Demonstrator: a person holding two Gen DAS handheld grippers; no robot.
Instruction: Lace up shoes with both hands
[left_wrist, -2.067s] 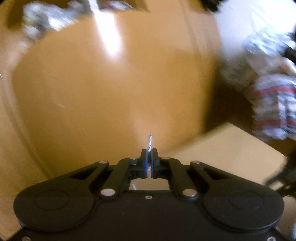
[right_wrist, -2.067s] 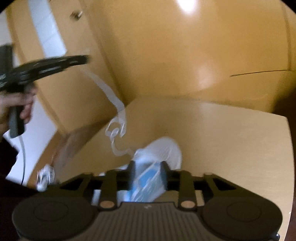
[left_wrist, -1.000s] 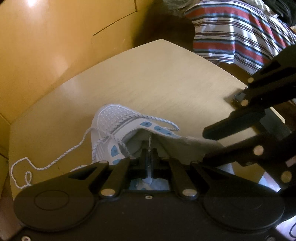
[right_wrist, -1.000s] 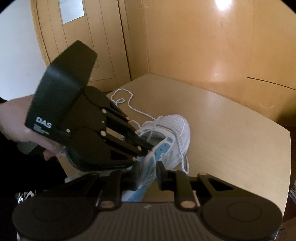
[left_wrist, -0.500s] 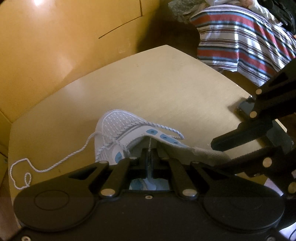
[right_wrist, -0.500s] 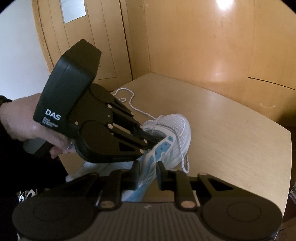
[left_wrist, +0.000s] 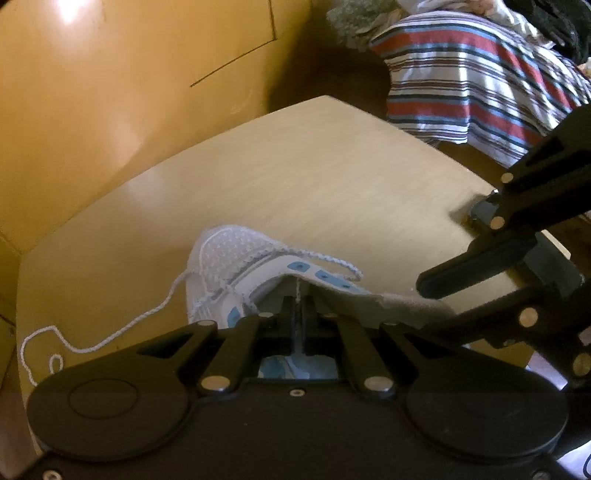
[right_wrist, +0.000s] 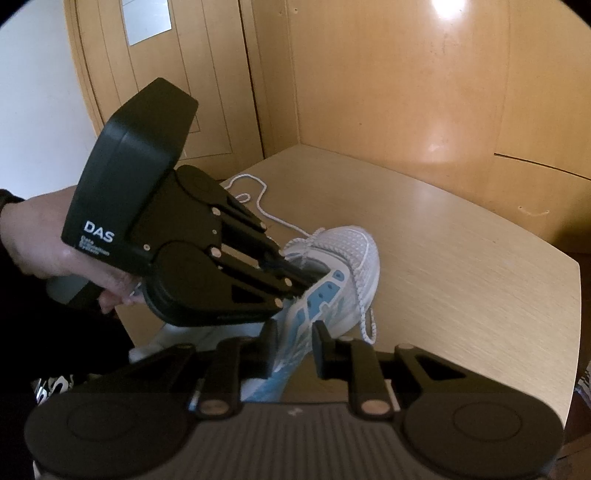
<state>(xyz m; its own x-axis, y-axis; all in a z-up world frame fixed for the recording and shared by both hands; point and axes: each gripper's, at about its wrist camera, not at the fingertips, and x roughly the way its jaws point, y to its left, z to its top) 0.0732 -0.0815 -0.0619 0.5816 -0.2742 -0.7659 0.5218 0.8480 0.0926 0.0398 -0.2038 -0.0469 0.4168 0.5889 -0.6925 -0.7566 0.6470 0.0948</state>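
Observation:
A white and blue shoe (left_wrist: 236, 258) lies on the wooden table (left_wrist: 332, 166), toe pointing away. My left gripper (left_wrist: 297, 306) is shut on the white lace tip, right at the tongue opening beside the blue eyelets. The rest of the lace (left_wrist: 110, 339) trails off to the left across the table. In the right wrist view, my right gripper (right_wrist: 295, 343) clamps the shoe's (right_wrist: 347, 258) blue side wall near the heel. The left gripper (right_wrist: 310, 280) pokes into the shoe's opening from the left, and a loose lace (right_wrist: 258, 199) loops behind it.
A striped cloth (left_wrist: 461, 74) lies beyond the table's right edge. Wood wall panels rise behind the table, with a door (right_wrist: 166, 74) at the left. A person's hand (right_wrist: 33, 240) holds the left gripper's handle. The table edge (right_wrist: 569, 332) runs close on the right.
Two seconds ago the left gripper was raised away from the shoe with the lace tip. It came down to the shoe's opening and has barely moved since. The right gripper kept its hold.

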